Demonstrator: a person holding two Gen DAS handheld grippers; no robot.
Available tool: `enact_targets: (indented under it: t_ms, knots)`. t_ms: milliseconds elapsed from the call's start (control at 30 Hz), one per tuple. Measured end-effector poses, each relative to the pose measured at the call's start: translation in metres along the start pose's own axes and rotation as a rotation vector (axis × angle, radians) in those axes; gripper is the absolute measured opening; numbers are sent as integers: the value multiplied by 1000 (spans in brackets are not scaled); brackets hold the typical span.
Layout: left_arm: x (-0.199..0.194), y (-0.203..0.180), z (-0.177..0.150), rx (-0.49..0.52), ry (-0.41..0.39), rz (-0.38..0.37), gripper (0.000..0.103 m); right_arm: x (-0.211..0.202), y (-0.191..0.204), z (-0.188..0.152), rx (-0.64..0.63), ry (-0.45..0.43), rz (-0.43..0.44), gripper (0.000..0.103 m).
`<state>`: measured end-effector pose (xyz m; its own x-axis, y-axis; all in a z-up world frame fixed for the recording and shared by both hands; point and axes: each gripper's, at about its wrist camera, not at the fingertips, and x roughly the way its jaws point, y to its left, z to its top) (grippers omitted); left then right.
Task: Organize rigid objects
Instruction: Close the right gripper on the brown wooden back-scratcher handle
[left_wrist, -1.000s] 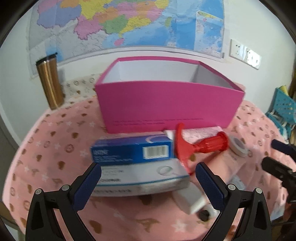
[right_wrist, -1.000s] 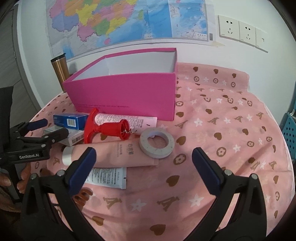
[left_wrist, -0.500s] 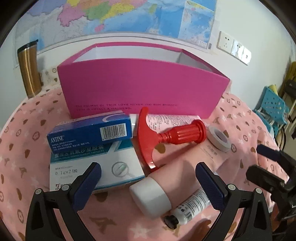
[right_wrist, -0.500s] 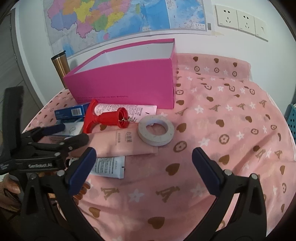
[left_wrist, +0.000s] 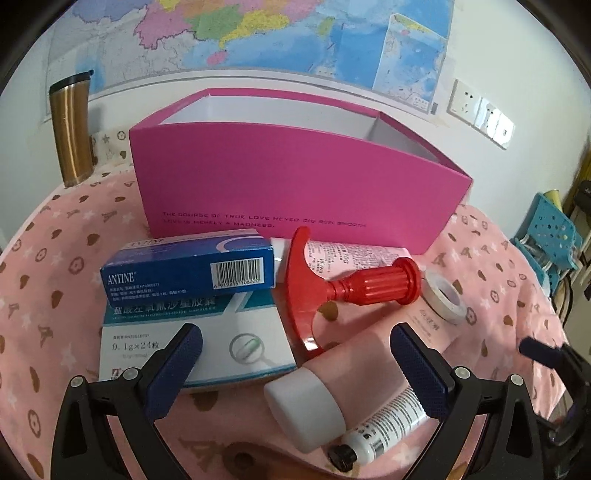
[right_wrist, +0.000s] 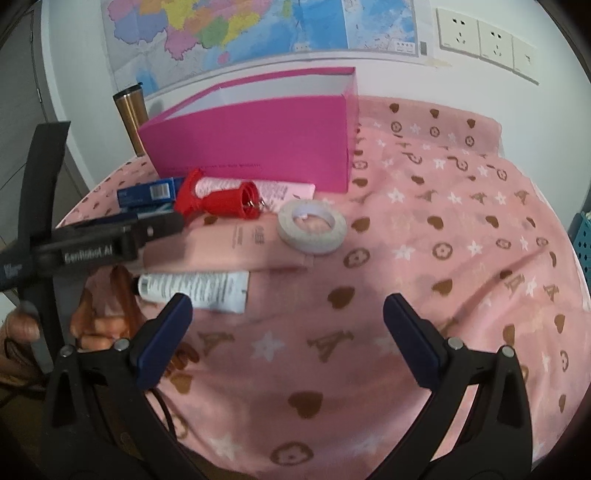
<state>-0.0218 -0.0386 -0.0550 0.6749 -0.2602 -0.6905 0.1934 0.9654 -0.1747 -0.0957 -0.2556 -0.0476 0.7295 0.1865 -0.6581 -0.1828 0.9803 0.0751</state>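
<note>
The things to sort lie in a cluster on the surface (right_wrist: 424, 258), just in front of the open pink box (left_wrist: 295, 177), which stands toward the far edge under a wall map (left_wrist: 258, 33). A blue carton (left_wrist: 188, 271) rests on top of a larger white carton (left_wrist: 192, 332) at the left of the cluster. Beside them a red T-handled tool (left_wrist: 332, 291) lies across a pale printed tube (left_wrist: 354, 258) that sits against the box's front wall. A tape roll (right_wrist: 312, 227) lies flat at the right end of the cluster, near the tool's round end. Nearer the front edge a big pink tube with a white cap (left_wrist: 306, 410) lies at a slant, and a small white tube (right_wrist: 195, 286) with a black cap lies just beside it, touching or nearly so. The left hand-held gripper (left_wrist: 295, 363) is spread wide and holds nothing; it hangs over the white carton and the capped pink tube, one finger above each. The right hand-held gripper (right_wrist: 288, 332) is also spread wide and holds nothing, over bare pink heart-print cloth toward the front edge, right of the small tube. A gold tumbler (left_wrist: 72, 129) stands near the far left edge beside the box. Wall sockets (right_wrist: 480, 40) sit to the right of the map, and a hand (right_wrist: 99, 317) grips the left tool at the left of the right wrist view.
</note>
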Motion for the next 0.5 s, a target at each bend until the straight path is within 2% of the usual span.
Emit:
enact_targets:
  t_ms: [133,267,300,433,500]
  knots:
    - [4,-1,5,-22,3,9,103,-1,2,-9,-16,18,39,103]
    - [6,-2,5,-6,5,25,103,-4,17,-16,-75,42,144,103]
    - [6,-2,5,-3,5,28,103,-3,26,-15,-107,49,176,103]
    - [1,4,4,5,6,41,103,8,66,-11,-254,76,209,103]
    - [-5,13,2,-2,-3,49,103,18,85,-11,-329,103,245,96]
